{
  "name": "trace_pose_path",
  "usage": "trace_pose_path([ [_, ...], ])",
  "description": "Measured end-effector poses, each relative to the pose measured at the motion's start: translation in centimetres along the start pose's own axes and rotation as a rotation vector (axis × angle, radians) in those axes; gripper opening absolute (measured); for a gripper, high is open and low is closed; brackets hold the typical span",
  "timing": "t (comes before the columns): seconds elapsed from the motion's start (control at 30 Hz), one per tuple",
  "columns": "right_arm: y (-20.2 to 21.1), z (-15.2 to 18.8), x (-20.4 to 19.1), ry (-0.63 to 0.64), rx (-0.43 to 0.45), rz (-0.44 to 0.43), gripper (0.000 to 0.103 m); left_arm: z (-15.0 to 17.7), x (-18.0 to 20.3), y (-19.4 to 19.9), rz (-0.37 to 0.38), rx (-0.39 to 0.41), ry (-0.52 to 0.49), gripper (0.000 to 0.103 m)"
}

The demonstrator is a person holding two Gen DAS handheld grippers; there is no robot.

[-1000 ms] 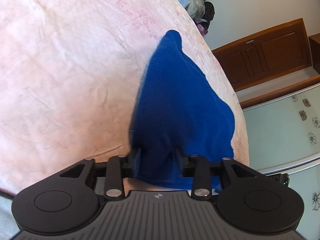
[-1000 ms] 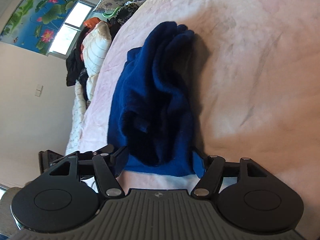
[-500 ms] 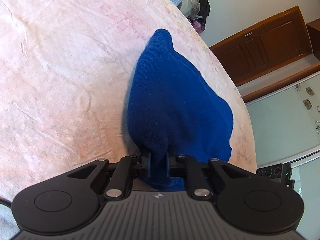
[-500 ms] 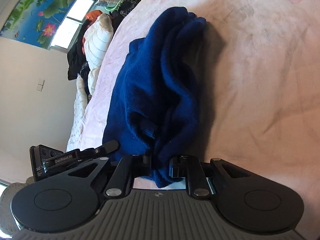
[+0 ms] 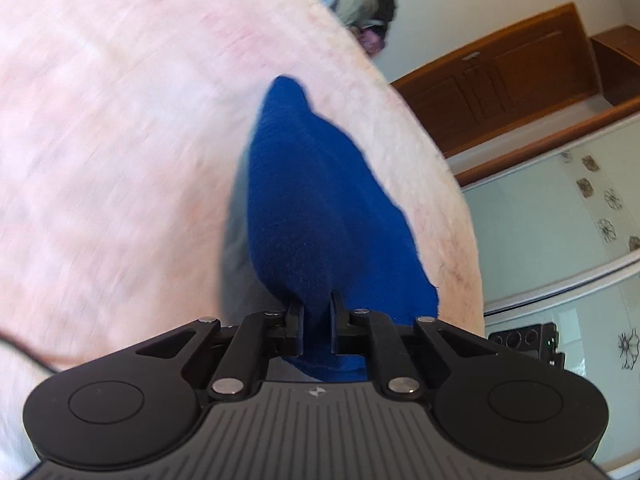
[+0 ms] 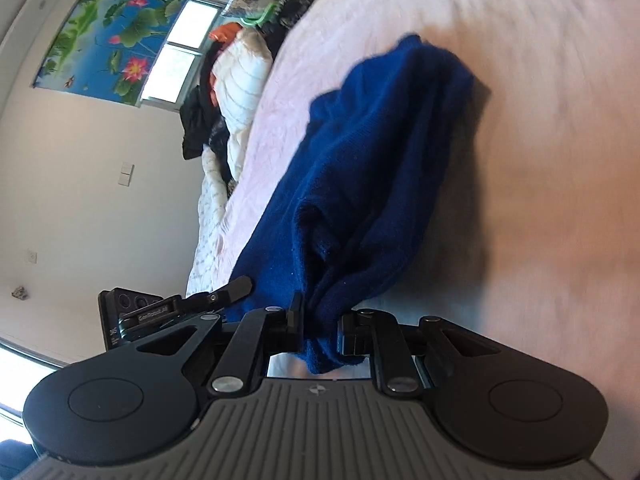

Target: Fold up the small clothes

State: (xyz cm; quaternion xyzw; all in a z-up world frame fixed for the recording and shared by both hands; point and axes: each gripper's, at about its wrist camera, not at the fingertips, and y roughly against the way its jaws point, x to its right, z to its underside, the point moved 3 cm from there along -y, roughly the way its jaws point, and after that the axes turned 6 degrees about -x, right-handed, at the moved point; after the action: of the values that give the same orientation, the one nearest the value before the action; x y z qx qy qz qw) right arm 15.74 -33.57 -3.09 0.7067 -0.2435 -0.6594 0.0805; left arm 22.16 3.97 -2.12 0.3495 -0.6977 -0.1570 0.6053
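A: Where is your garment [image 5: 320, 208] now?

B: It lies on the pink bed cover [image 5: 120, 140], near that cover's edge. From the left wrist you see it as a blue wedge, narrow at the far tip and wide at the near end, where it runs into your fingers.

A: What does your left gripper [image 5: 316, 320] have?

B: Its jaws are drawn close together with a fold of the blue cloth pinched between them. A bit of cloth hangs below the grip, toward the camera.

A: And your right gripper [image 6: 320, 320]?

B: Much the same. The jaws are nearly closed and clamp a bunched corner of the garment [image 6: 380, 168]. A tail of cloth droops under them. From there the knit rises away in thick rolls to a rounded far end that rests on the cover [image 6: 540, 120].

A: Can you see one gripper from the other?

B: Yes. In the right wrist view your left gripper [image 6: 236, 288] shows at the left, its finger tip against the garment's near edge.

A: Anything else around you?

B: A heap of clothes [image 6: 236, 80] sits at the far end of the bed, under a window [image 6: 180, 52] and a lotus poster [image 6: 108, 40]. In the left view there is a wooden cabinet [image 5: 500, 80]. Both views are blurred over the cover.
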Motion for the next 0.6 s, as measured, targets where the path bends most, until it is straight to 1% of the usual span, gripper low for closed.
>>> trace_pose_path([
  [0.1,-0.5,2.6,0.7,-0.048,-0.011,-0.039,0.018,2.2,-1.0,0.7,-0.04,-0.012,-0.007,0.01],
  [0.13,-0.7,3.2,1.1,-0.062,-0.01,-0.036,0.018,2.6,-1.3,0.8,-0.045,-0.018,-0.006,0.01],
  [0.2,-1.5,4.1,1.9,-0.069,0.0,0.015,0.019,3.0,-1.8,0.3,-0.088,-0.041,-0.04,0.012],
  [0.23,-1.6,4.2,2.4,-0.079,0.01,0.042,0.023,3.1,-2.2,-0.1,-0.103,-0.06,-0.042,0.013],
  [0.27,-1.5,4.3,2.7,-0.091,0.015,0.062,0.024,3.2,-2.5,-0.4,-0.118,-0.065,-0.044,0.016],
  [0.33,-0.4,4.3,2.2,-0.086,0.029,0.077,0.035,3.3,-2.7,0.3,-0.14,-0.061,-0.049,0.025],
  [0.37,0.8,4.2,1.8,-0.068,0.051,0.082,0.038,3.4,-2.4,1.2,-0.16,-0.039,-0.069,0.027],
  [0.4,2.3,4.0,1.2,-0.043,0.088,0.081,0.046,3.3,-2.2,2.7,-0.179,0.01,-0.109,0.027],
  [0.43,3.8,3.5,0.7,-0.02,0.129,0.086,0.055,3.1,-1.6,4.0,-0.215,0.057,-0.15,0.027],
  [0.47,5.1,2.8,0.2,0.002,0.168,0.101,0.058,3.1,-1.0,5.0,-0.263,0.105,-0.186,0.028],
  [0.5,6.0,1.5,-0.4,0.033,0.201,0.121,0.058,2.7,0.1,6.0,-0.327,0.176,-0.244,0.029],
  [0.53,6.3,0.1,-0.9,0.06,0.217,0.147,0.058,2.8,1.2,6.3,-0.364,0.23,-0.307,0.03],
  [0.57,6.3,-1.2,-1.5,0.083,0.231,0.179,0.058,3.0,2.7,6.1,-0.391,0.279,-0.384,0.034],
  [0.6,5.9,-2.8,-1.9,0.108,0.249,0.217,0.058,3.3,4.2,5.3,-0.407,0.313,-0.456,0.041],
])
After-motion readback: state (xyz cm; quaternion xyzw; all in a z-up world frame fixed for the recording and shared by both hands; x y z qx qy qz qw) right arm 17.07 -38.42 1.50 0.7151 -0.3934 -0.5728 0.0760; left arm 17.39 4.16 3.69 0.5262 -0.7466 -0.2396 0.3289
